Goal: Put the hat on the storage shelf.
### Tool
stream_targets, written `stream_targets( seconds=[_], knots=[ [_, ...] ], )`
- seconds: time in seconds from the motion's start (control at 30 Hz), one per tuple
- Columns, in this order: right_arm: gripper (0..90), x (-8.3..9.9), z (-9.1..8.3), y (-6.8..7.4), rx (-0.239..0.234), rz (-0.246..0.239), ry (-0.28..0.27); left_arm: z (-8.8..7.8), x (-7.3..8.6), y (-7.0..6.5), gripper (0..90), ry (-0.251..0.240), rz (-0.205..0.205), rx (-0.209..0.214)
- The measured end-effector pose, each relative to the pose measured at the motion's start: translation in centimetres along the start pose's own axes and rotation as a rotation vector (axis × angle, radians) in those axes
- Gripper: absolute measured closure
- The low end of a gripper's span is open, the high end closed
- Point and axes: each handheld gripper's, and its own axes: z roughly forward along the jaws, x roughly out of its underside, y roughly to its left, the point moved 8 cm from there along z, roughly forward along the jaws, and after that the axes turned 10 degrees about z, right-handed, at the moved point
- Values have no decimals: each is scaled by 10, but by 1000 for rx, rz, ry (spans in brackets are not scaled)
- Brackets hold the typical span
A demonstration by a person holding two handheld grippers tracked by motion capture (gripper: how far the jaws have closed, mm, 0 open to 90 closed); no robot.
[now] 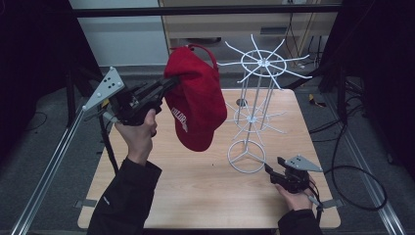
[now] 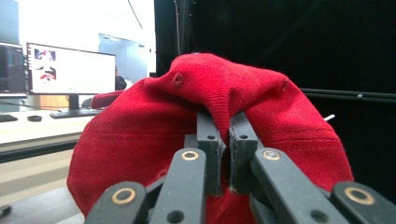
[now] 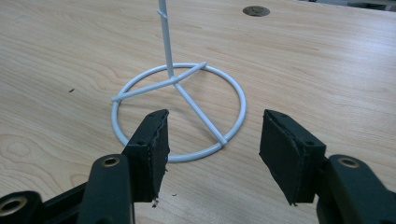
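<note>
Red cap [image 1: 195, 105] hangs pinched in the left gripper [image 1: 172, 82], raised beside the white rack [image 1: 254, 105].

Cap [image 1: 195, 105]: red woven cloth, matt. Rack [image 1: 254, 105]: white-coated metal wire, smooth. Tabletop [image 1: 195, 186]: light wood grain, satin finish.

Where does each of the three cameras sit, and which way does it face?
High view: above the table's near edge, looking forward and down; both forearms, the left gripper, the right gripper.
Left gripper view: on the left gripper, facing the pinched red cap; its jaws show.
Right gripper view: on the right gripper, facing the white rack's base ring; open jaws show.
Shared: high view also shows cap and ring.
</note>
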Motion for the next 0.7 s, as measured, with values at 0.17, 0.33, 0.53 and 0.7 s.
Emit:
stream_targets(
  seconds=[0.17, 0.33, 0.53, 0.7],
  knots=[
    [424, 0, 0, -1, -1, 2, 0, 11, 3, -4, 855, 2, 5, 21],
    [424, 0, 0, 0, -1, 0, 0, 22, 11, -3, 854, 20, -17, 38],
    [424, 0, 1, 0, -3, 0, 3, 29, 23, -6, 853, 45, -35, 60],
    [424, 1, 1, 1, -4, 2, 7, 31, 35, -3, 849, 75, -72, 78]
  ],
)
